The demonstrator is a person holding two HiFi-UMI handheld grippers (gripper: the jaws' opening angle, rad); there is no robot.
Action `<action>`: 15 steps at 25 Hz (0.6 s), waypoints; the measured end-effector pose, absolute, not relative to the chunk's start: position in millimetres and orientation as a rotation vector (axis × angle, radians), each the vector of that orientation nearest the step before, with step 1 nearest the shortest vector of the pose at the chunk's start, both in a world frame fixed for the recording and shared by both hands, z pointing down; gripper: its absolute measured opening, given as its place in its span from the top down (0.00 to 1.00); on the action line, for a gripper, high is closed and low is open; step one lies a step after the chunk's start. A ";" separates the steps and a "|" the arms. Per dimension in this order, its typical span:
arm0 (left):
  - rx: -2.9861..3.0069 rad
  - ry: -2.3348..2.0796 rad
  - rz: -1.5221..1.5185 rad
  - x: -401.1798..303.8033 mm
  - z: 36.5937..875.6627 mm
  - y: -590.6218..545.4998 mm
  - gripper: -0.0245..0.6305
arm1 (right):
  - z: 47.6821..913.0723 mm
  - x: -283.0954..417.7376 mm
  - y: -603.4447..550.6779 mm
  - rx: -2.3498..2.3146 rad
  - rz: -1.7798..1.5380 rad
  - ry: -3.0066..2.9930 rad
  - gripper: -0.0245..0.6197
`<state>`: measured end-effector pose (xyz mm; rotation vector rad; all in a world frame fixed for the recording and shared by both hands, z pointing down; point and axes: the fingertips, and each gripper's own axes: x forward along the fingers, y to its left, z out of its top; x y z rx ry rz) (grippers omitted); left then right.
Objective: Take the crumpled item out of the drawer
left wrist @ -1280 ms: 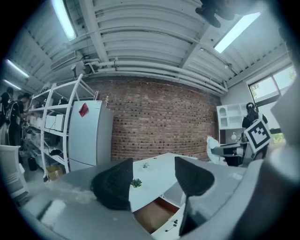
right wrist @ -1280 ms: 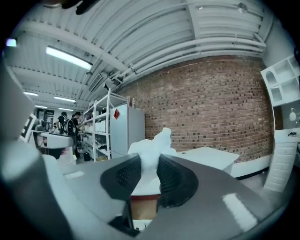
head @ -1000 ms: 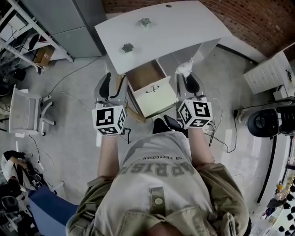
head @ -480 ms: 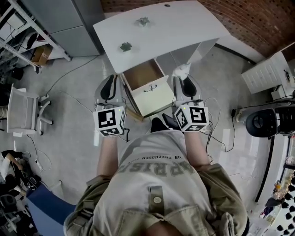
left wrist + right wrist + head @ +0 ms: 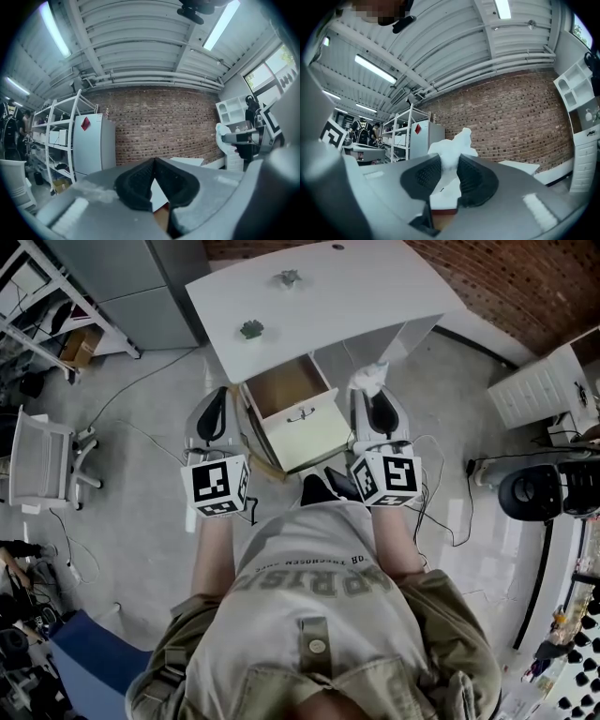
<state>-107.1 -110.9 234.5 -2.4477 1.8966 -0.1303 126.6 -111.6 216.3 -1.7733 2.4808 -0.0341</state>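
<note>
Grey floor and a brick wall frame a white desk. We find the left gripper left of the open drawer, its jaws just closed tip to tip on nothing. Right of the drawer, the right gripper stands narrowly parted, its pads pinching the white crumpled item. That item juts past the tips, long axis roughly along the jaws, outside the drawer.

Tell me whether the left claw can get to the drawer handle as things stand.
Probably yes. The left claw, just closed on nothing, sits right beside the open drawer, and nothing lies between it and the handle. It would need to open first.
</note>
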 end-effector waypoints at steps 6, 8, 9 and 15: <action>-2.441 1.893 -0.139 -104.6 233.2 -108.0 0.95 | 214.0 124.7 -110.1 -1.767 -0.020 2.491 0.82; -2.441 1.894 -0.144 -103.8 233.7 -106.5 0.95 | 215.7 124.0 -109.1 -1.788 0.003 2.512 0.83; -2.441 1.895 -0.146 -103.7 233.6 -105.7 0.95 | 216.1 123.7 -108.3 -1.797 0.013 2.520 0.83; -2.435 1.899 -0.143 -103.0 230.0 -104.9 0.95 | 212.9 122.8 -107.4 -1.798 0.038 2.527 0.84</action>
